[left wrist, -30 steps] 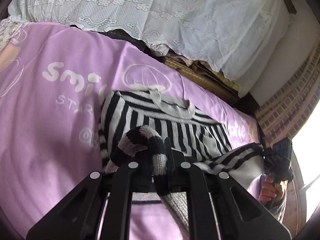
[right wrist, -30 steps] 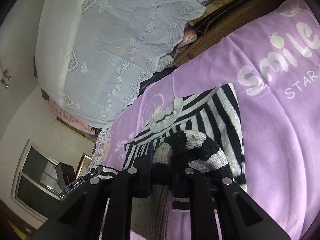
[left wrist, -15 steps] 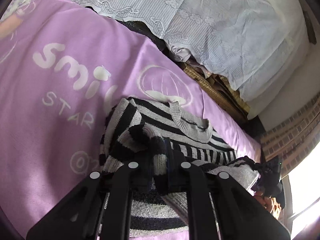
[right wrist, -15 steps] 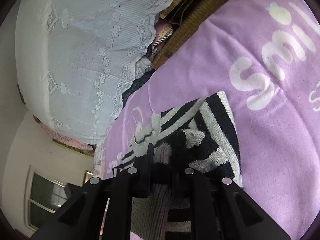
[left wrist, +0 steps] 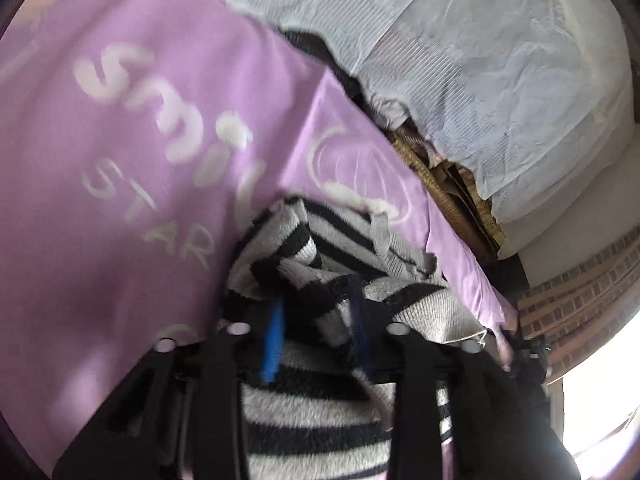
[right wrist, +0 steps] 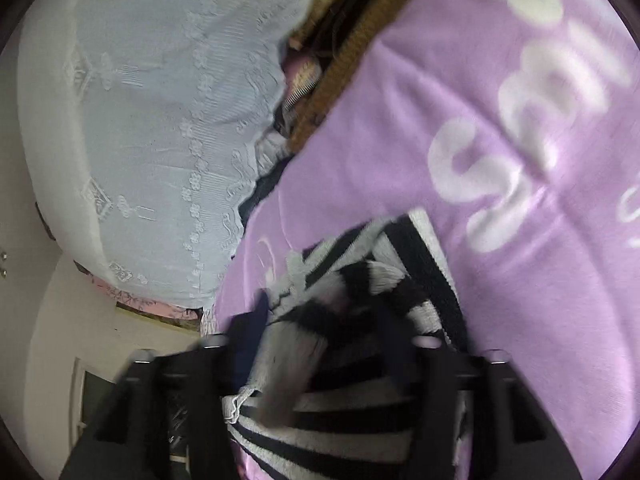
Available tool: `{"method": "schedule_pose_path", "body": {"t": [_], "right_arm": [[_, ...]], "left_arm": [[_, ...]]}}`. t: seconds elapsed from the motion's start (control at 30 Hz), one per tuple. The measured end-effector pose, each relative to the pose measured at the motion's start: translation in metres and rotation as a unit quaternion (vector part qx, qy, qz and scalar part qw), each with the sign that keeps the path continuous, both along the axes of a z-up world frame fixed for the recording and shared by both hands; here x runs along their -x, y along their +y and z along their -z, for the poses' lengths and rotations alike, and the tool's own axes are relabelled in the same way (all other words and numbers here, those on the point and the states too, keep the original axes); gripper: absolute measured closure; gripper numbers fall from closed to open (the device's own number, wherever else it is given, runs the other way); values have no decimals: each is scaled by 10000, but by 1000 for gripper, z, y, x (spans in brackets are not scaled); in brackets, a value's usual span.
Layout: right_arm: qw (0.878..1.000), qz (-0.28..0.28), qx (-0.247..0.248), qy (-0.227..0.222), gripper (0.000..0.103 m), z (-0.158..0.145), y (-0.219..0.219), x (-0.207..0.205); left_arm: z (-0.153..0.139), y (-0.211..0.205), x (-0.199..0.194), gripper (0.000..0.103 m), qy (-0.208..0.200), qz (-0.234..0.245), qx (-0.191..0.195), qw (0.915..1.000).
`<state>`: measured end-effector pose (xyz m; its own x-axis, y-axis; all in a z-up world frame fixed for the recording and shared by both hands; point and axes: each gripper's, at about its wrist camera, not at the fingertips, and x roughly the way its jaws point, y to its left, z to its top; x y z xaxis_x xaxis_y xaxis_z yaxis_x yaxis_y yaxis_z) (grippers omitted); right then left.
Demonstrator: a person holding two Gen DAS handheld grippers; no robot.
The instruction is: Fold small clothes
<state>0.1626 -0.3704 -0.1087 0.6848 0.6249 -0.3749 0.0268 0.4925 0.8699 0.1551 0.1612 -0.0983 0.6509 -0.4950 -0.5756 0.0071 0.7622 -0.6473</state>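
Observation:
A small black-and-white striped knit sweater with a grey collar lies on a purple blanket. My left gripper has its jaws spread apart, with a fold of the sweater lying loose between them; one blue pad shows bare. In the right wrist view the same sweater lies under and between my right gripper, whose jaws are also apart. Both views are blurred by motion.
The purple blanket bears white "smile STAR" lettering. Behind it is a heap covered by white lace cloth, with woven brown items beneath. A brick wall and bright window are at the right.
Both grippers carried the sweater's lower part forward toward the collar, then opened and let the fabric go. The sweater now lies folded over itself.

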Motion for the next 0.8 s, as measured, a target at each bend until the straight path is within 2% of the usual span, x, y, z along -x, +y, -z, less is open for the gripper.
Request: {"method": "schedule_pose_path", "body": {"t": [0.03, 0.1, 0.17, 0.23, 0.3, 0.43, 0.5, 0.53, 0.6, 0.67, 0.77, 0.8], "right_arm": [[9999, 55, 73, -86, 40, -6, -2, 6], [9988, 178, 391, -221, 39, -20, -5, 18], [9966, 183, 699, -400, 39, -33, 0, 31], [9939, 87, 981, -496, 39, -40, 7, 39], [9878, -52, 1442, -590, 39, -47, 24, 51], [9654, -472, 2450, -759, 35, -52, 68, 70], [9503, -668, 2935, -793, 31, -50, 88, 77], [9391, -753, 3255, -807, 30, -48, 99, 80], [9201, -843, 3747, -766, 29, -45, 114, 78], [9064, -859, 4089, -617, 29, -40, 123, 67], [8765, -1052, 4686, -326, 30, -33, 146, 26], [8768, -1027, 4687, -319, 30, -33, 149, 10]], "left_arm": [[-5, 1, 5, 49, -86, -52, -90, 9999], [-18, 3, 20, 30, -258, -288, -497, 9980], [-27, 2, 28, 29, -344, -303, -767, 9960], [-30, 1, 35, 29, -356, -141, -836, 9958], [-31, -10, 44, 29, -380, 55, -1086, 9933], [-33, -42, 66, 27, -582, 558, -2001, 9764], [-29, -65, 75, 23, -664, 879, -2600, 9593], [-25, -74, 77, 19, -673, 971, -2862, 9508], [-20, -85, 71, 18, -621, 1018, -3132, 9422], [-17, -92, 58, 18, -492, 1031, -3250, 9388], [-17, -103, 23, 11, -253, 714, -3690, 9263], [-20, -105, 9, 9, -231, 562, -3777, 9239]]}}
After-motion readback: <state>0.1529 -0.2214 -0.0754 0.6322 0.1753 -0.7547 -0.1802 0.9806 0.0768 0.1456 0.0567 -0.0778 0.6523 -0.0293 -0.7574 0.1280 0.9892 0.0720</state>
